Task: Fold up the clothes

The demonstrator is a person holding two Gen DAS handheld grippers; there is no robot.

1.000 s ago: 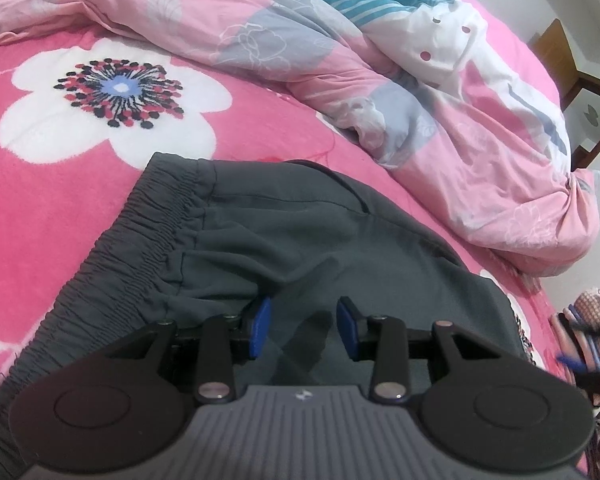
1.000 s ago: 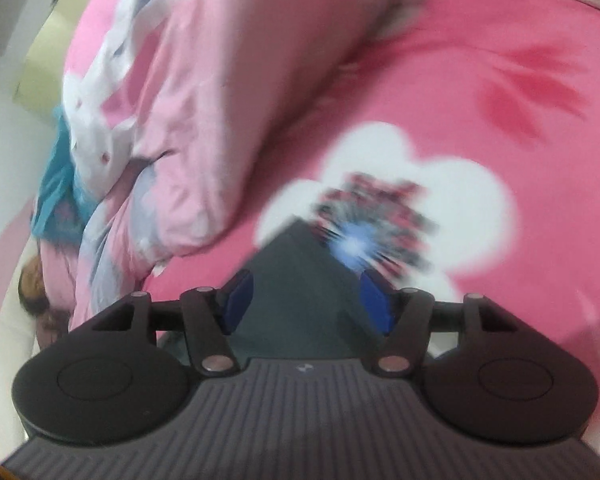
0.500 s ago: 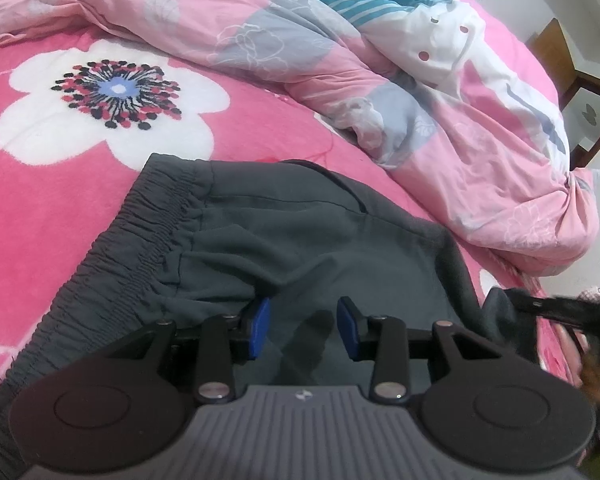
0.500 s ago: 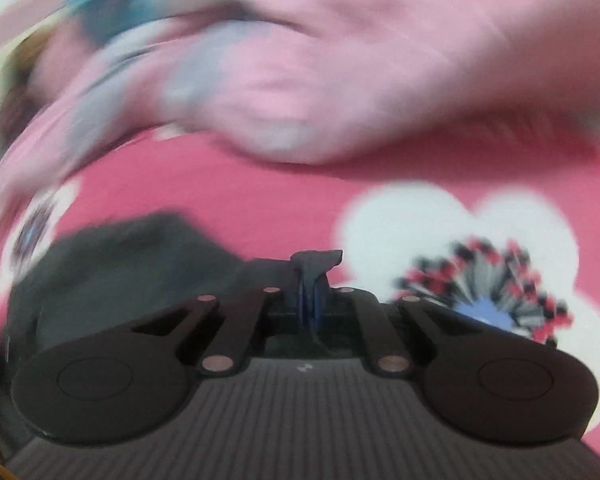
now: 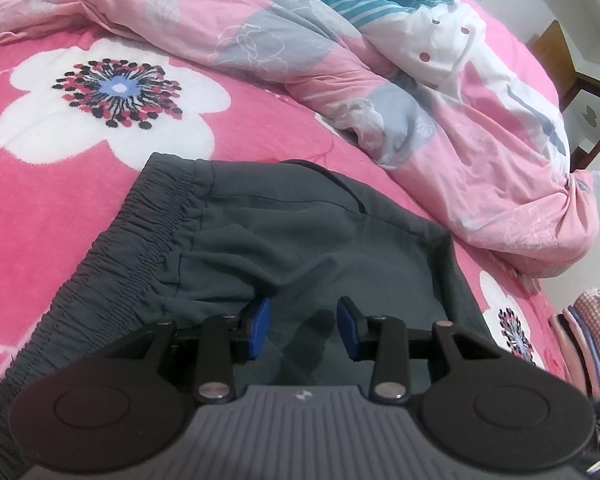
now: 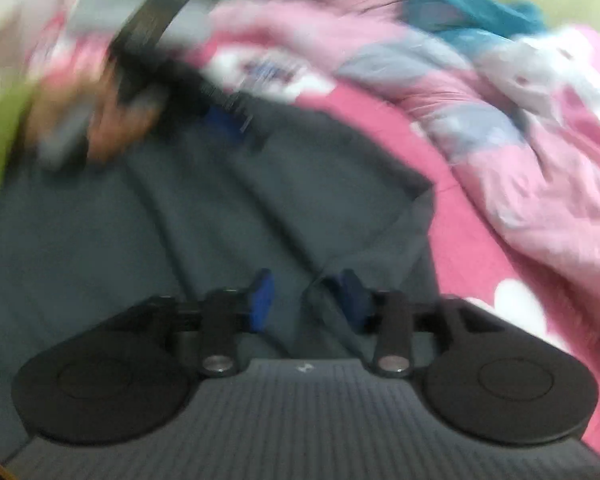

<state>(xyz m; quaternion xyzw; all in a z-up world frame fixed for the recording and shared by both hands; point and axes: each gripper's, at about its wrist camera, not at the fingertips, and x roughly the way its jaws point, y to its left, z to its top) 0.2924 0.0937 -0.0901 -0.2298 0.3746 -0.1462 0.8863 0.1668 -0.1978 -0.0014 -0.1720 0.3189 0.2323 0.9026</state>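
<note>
From the left wrist we see the dark grey shorts (image 5: 284, 240) spread on the pink flowered blanket (image 5: 52, 184), elastic waistband to the left, a rumpled pink quilt (image 5: 440, 120) beyond; our left gripper (image 5: 303, 326) rests low over the near cloth, jaws parted, pads apparently pinching nothing. From the blurred right wrist, our right gripper (image 6: 306, 300) hangs over the shorts' right edge, jaws opening, a fold lying loose between them.
</note>
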